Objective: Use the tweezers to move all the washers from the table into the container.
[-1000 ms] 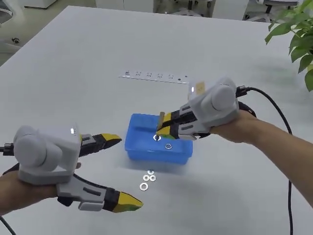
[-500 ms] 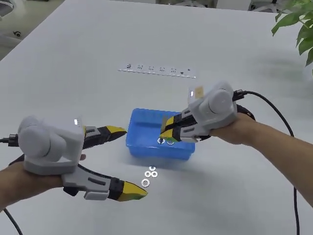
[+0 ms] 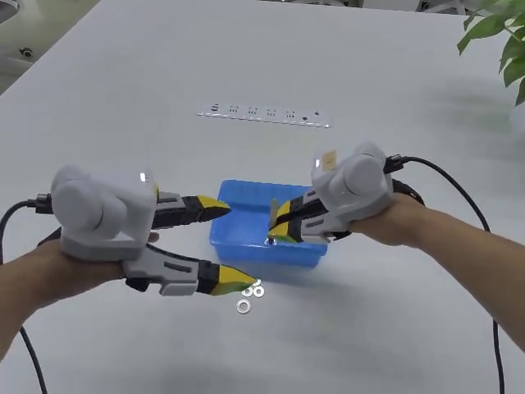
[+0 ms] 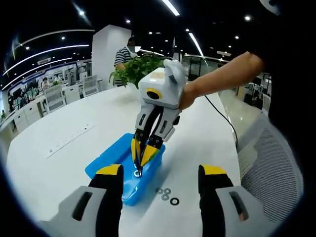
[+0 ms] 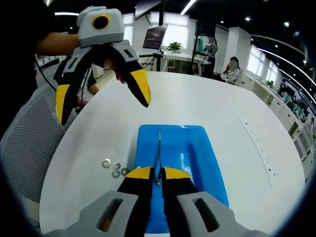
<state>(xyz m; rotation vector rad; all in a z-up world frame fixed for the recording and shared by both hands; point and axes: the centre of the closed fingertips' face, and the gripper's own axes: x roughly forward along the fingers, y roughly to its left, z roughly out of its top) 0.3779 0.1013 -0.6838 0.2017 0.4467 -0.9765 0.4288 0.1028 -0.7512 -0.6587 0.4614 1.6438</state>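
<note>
A blue container (image 3: 246,215) sits mid-table. My right gripper (image 3: 277,226) is shut on thin metal tweezers (image 5: 159,148), whose tips point down into the container (image 5: 197,163). In the left gripper view a ring-like washer (image 4: 137,173) shows at the tweezer tips; I cannot tell if it is gripped. Several loose washers (image 3: 249,295) lie on the table just in front of the container, also seen as washers (image 5: 116,169) and washers (image 4: 167,193). My left gripper (image 3: 240,244) is open beside the container's left end, its lower jaw tip right by the loose washers.
A white power strip (image 3: 264,115) lies beyond the container. Green plant leaves (image 3: 500,37) hang over the far right corner. A black cable (image 3: 459,197) trails from the right gripper. People and office furniture stand in the background of the gripper views.
My left gripper has moved right, up to the container's left end and the loose washers. The right gripper stays over the container with the tweezers, a little lower.
</note>
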